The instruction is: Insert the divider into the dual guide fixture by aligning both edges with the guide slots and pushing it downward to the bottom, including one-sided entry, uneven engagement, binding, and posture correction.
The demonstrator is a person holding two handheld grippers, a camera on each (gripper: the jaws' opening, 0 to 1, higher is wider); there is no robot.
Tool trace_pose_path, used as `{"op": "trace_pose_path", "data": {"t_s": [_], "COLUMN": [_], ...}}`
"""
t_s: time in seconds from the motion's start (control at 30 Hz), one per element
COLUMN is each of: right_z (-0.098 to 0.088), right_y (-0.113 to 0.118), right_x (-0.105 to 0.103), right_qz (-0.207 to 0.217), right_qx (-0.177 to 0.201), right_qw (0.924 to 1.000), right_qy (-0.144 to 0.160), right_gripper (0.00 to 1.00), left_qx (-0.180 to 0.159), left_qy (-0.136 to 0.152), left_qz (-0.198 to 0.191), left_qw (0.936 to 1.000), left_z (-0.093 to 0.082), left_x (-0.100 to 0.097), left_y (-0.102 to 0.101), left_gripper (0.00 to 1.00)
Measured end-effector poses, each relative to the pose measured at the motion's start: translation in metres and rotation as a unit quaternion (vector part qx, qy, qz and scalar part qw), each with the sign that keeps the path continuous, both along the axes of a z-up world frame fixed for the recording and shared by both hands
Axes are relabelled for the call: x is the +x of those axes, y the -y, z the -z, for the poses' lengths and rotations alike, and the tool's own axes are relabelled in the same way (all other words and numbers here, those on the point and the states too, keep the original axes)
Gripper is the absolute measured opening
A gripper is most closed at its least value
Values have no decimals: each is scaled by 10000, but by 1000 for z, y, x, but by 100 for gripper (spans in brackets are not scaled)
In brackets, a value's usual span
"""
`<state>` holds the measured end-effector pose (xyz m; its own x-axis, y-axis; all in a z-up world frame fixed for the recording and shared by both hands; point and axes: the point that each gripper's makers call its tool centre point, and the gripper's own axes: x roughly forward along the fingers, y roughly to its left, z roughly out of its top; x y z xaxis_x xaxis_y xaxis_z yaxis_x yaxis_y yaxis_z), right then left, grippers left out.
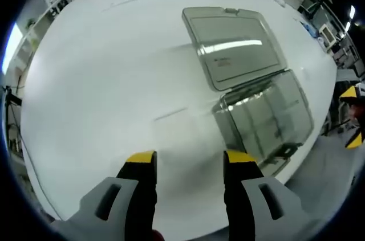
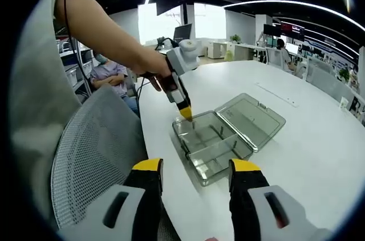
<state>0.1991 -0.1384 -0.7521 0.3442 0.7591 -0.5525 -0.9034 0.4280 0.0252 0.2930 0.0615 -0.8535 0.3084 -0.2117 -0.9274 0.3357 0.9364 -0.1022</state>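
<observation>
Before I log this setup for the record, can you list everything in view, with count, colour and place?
Clear smoky-grey plastic compartment box: one, lid open flat beside it, on the table near its edge.
Hinged transparent lid: one, grey-tinted, lying on the table, attached to the box.
Round white table: one, white, under the box.
Grey mesh office chair: one, at the table edge by the person.
Seated person in the background: one, behind the chair.
Office desks with monitors: several, far background.
Left tongs: one pair, yellow-tipped black, open above bare table; in the right gripper view their tips sit over the box.
Right tongs: one pair, yellow-tipped black, open, empty.
</observation>
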Motion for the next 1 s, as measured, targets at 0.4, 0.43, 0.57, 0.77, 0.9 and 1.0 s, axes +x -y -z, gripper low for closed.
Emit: {"op": "trace_pose_path", "data": {"t_s": [0.4,0.43,0.57,0.77,0.9,1.0], "right_z": [2,2,4,4,5,6], "right_y": [3,3,5,6,7,9], "right_x": [-4,-5,-5,-8,-9,-10], "right_qz": [-37,-27,-13,9,21,44], "right_qx": [-76,-66,-78,-70,-93,-88], "right_qw": [10000,10000,10000,10000,9999,9999], "right_qy": [3,-4,-20,-36,-43,-54], "right_gripper": [45,45,45,45,45,45], "left_qx": [246,252,301,420,454,492], "left_qy": [-165,-186,-216,-222,-240,-241], "left_qz": [-102,-115,-99,-143,-174,-198], "left_qw": [9995,9994,9993,9988,9985,9983], "left_z": [8,9,9,13,15,15], "left_x": [5,5,5,7,8,9], "left_y": [-2,-2,-1,-7,-8,-8], "left_gripper": [45,45,45,45,46,45]}}
